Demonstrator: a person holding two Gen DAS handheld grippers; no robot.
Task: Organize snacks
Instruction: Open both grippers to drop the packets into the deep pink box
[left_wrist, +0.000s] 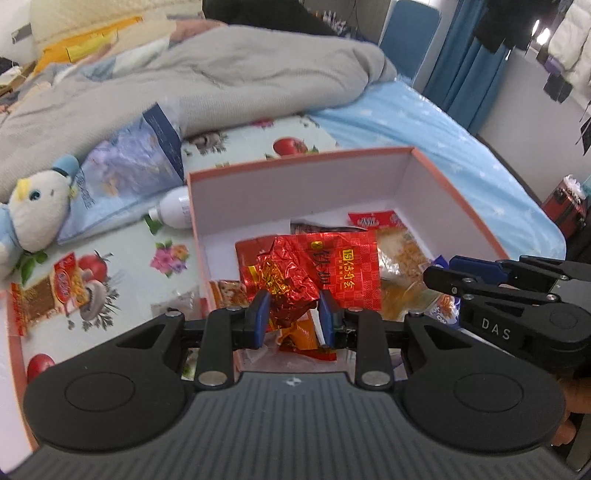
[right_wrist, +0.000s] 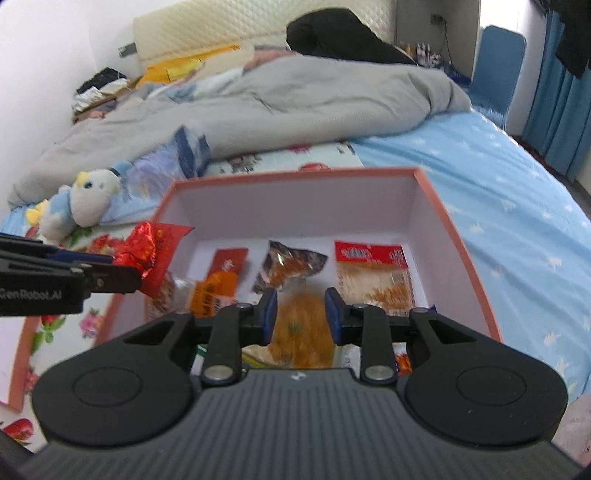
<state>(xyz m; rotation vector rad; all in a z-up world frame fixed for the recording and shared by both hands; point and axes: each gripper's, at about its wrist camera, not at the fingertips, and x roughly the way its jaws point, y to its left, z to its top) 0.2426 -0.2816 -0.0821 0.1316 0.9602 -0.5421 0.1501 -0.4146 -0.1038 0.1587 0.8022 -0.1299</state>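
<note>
Left wrist view. The left gripper has its blue pads closed on a crumpled red foil snack packet, held above the near wall of an open pink-rimmed cardboard box with a white interior. The box stands on a flower-and-tomato printed cloth spread over the bed. Further packets already lie on the box floor, among them a clear bag of pale yellow crisps with a red header. One red-and-clear snack pouch remains outside on the cloth, left of the box; a white plush duck in blue lies beyond it. The right gripper enters from the right, over the box's near right corner.

Right wrist view. The right gripper is poised over the box interior with an orange-yellow snack bag between its fingers; the bag is blurred, so whether the pads press on it cannot be told. The left gripper shows at the left edge, bearing the red foil packet over the left box wall.

Step in hand, as judged: lowering both items into the box. Good practice would be to carry each packet clear of the rim, bring it low over a bare patch of floor, then release, keeping the two grippers apart.
</note>
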